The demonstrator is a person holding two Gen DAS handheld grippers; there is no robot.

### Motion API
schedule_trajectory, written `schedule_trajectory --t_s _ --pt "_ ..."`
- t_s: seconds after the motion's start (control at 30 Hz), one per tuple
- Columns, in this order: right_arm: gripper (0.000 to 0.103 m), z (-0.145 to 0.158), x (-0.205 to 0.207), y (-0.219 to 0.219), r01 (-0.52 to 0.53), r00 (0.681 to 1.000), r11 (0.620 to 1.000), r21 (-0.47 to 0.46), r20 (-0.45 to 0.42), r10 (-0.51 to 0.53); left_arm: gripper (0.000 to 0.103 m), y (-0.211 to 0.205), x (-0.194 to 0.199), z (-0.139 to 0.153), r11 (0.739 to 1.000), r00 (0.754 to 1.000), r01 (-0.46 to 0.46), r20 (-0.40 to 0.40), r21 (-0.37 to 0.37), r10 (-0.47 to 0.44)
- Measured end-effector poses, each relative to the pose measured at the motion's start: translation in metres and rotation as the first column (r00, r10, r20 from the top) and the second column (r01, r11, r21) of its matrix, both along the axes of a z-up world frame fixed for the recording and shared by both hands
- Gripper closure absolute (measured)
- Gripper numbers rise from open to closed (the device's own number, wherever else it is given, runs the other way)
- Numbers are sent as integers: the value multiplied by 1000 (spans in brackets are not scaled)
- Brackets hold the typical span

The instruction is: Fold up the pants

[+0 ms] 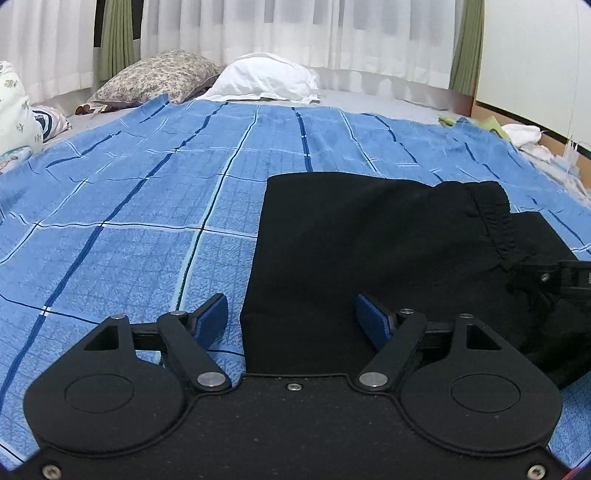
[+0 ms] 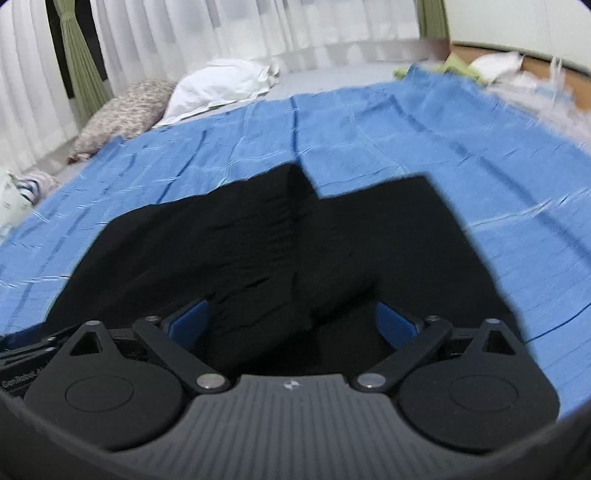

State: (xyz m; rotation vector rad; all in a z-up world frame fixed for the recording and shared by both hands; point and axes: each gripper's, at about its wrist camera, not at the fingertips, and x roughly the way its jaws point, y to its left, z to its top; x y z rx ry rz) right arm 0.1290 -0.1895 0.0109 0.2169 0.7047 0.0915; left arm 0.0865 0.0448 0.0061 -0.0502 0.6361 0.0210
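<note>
Black pants (image 1: 369,236) lie folded on a blue checked sheet (image 1: 129,221), with the elastic waistband (image 1: 495,221) at the right. My left gripper (image 1: 291,314) is open just above the pants' near left edge. One blue pad (image 1: 212,317) is over the sheet and the other over the cloth, and neither presses on it. In the right wrist view the pants (image 2: 277,240) spread out with two flaps pointing away. My right gripper (image 2: 291,321) is open wide low over them, its pads apart from the cloth. Part of the right gripper (image 1: 554,273) shows at the waistband side.
A floral pillow (image 1: 159,77) and a white pillow (image 1: 262,77) lie at the bed's far end below white curtains (image 1: 295,29). Patterned bedding (image 1: 14,107) sits at the far left. Loose white and green items (image 1: 524,133) lie by the wooden edge at right.
</note>
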Motion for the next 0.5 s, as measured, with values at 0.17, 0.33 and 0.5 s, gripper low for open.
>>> schedule_trajectory --t_s 0.17,0.33,0.5 --pt "10 -1 15 0 15 1000 1000 25 14 -15 27 -1 -1 -1 1000 1000 0 9 -12 0" --pt "34 -1 32 -2 15 1000 1000 21 15 -15 27 -1 -2 1 1000 1000 5 7 -22 -5" --pt "73 17 18 9 -11 995 996 -86 102 20 28 -2 -3 15 997 1000 29 -1 -66 -30"
